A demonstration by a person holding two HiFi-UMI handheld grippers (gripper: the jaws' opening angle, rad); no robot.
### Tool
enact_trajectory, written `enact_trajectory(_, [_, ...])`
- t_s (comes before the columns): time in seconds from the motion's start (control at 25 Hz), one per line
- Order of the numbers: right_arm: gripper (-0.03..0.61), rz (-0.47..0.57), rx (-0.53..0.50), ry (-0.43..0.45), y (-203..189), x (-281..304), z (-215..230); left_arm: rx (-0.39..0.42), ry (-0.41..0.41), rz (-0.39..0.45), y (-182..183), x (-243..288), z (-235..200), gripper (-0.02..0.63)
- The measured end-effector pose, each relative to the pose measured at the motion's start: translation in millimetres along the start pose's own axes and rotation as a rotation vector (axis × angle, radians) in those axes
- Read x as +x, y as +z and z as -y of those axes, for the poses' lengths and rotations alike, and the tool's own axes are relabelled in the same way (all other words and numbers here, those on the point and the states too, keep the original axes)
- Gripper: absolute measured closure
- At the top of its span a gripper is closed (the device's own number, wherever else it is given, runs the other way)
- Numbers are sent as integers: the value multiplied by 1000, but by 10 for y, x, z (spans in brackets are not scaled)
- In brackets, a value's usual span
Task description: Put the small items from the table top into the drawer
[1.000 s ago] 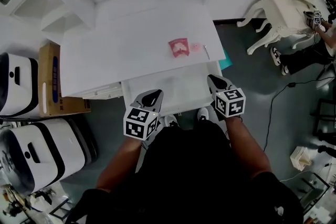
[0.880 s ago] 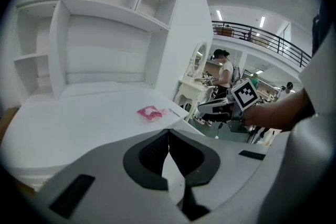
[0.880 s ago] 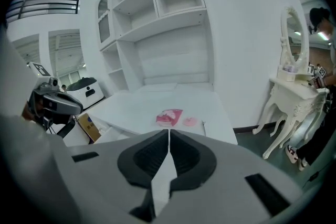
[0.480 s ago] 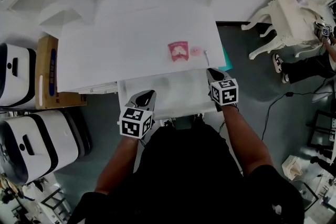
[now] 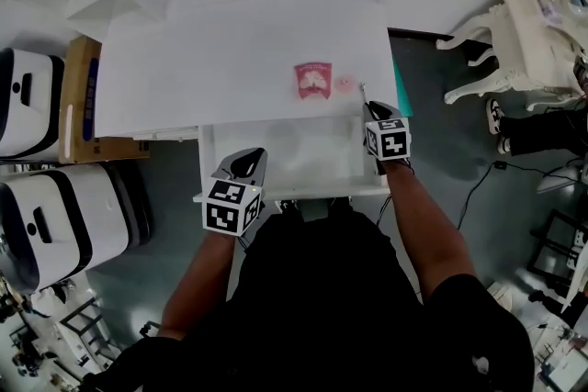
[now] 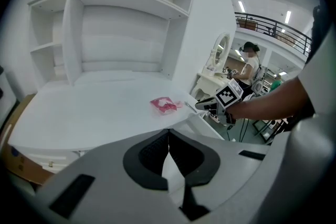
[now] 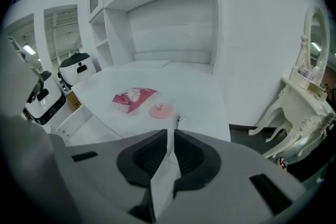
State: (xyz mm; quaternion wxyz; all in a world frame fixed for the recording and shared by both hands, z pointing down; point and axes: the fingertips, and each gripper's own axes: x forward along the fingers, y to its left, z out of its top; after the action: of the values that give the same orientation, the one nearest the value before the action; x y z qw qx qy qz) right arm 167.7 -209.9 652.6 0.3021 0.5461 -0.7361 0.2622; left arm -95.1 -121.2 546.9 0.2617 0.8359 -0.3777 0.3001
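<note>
The left tongs (image 5: 246, 162) hang at the near left corner of the open drawer (image 5: 294, 156), closed on nothing and apparently idle. Just past the drawer's far edge, on the bench (image 5: 184, 78), lie a red packet (image 5: 312, 80), a pink disc (image 5: 344, 84) and a small metal clip (image 5: 362, 93). At the drawer's far right corner the right tongs (image 5: 377, 110) are a hair apart and empty, just beside the clip, seemingly lined up for it.
</note>
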Motion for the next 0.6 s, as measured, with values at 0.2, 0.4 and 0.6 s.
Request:
enact_trajectory(0.2, [546, -22, 23, 10, -13, 184, 76, -24, 24, -9, -39, -22, 74, 603])
enact_trajectory(0.4, [541, -60, 56, 21, -63, 284, 120, -46, 53, -4, -35, -52, 79, 603])
enact_trajectory(0.6, [543, -96, 24, 23, -86, 328, 106, -66, 80, 14, -15, -96, 53, 603])
